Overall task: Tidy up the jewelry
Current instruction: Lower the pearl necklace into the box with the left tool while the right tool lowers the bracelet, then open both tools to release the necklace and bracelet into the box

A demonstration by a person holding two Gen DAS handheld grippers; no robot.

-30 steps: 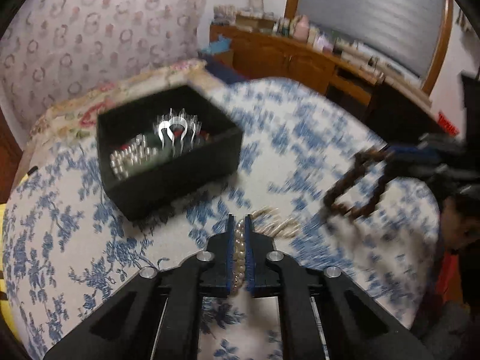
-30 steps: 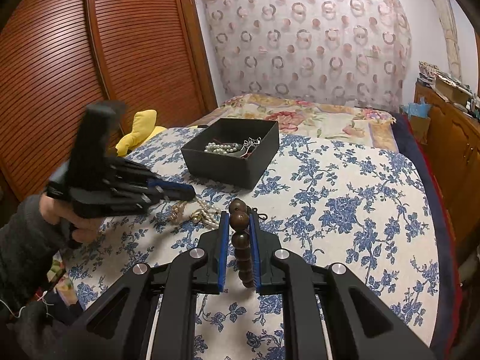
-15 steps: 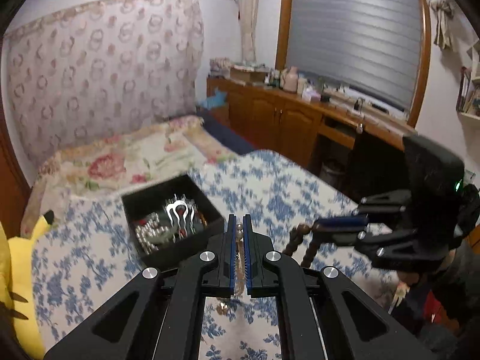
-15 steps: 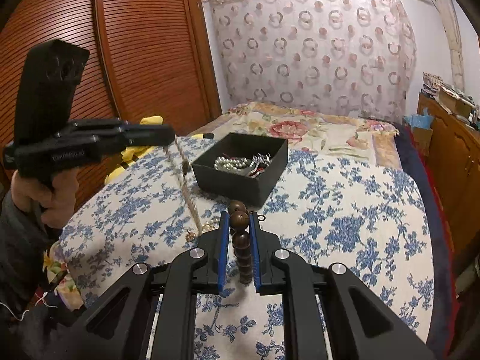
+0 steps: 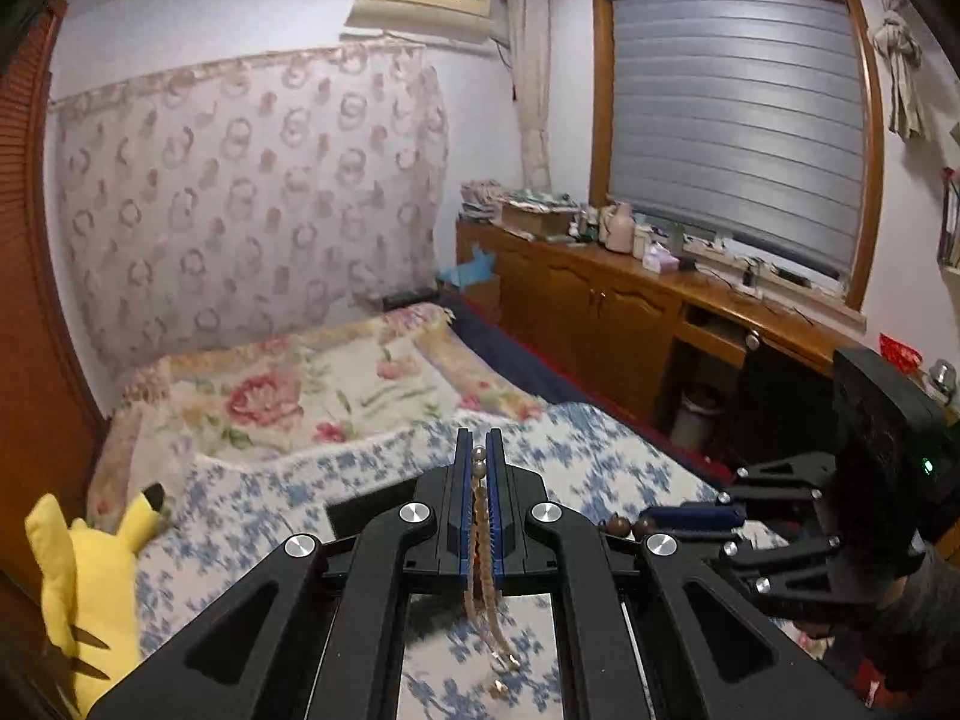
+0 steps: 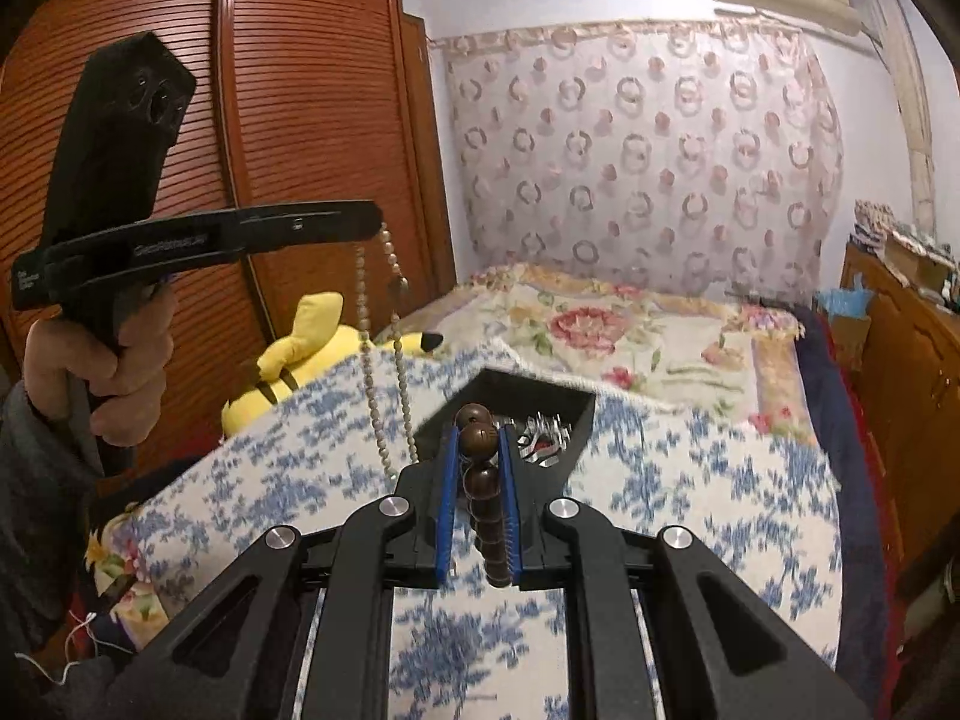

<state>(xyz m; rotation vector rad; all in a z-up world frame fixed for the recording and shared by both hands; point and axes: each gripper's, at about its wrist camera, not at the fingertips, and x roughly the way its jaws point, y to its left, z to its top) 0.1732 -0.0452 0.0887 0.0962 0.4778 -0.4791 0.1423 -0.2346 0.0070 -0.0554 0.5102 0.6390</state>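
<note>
My left gripper point(image 5: 479, 450) is shut on a pearl necklace point(image 5: 483, 594) that hangs below its fingers, high above the bed. In the right wrist view the left gripper point(image 6: 375, 222) is at upper left with the pearl necklace point(image 6: 372, 372) dangling from its tip. My right gripper point(image 6: 477, 438) is shut on a brown wooden bead bracelet point(image 6: 483, 480). It also shows in the left wrist view point(image 5: 660, 519) at right, with brown beads at its tip. The black jewelry box point(image 6: 576, 420) lies on the bed just beyond the right gripper, holding silver hair combs.
A blue floral bedspread point(image 6: 690, 510) covers the bed. A yellow plush toy point(image 6: 312, 348) lies at the bed's left edge by the wooden wardrobe point(image 6: 300, 120). A wooden cabinet point(image 5: 600, 312) with clutter runs along the right wall under the window.
Both grippers have risen and tilted up. The left one lifted the pearl necklace off the bed so it hangs free. The box has dropped out of the left view.
</note>
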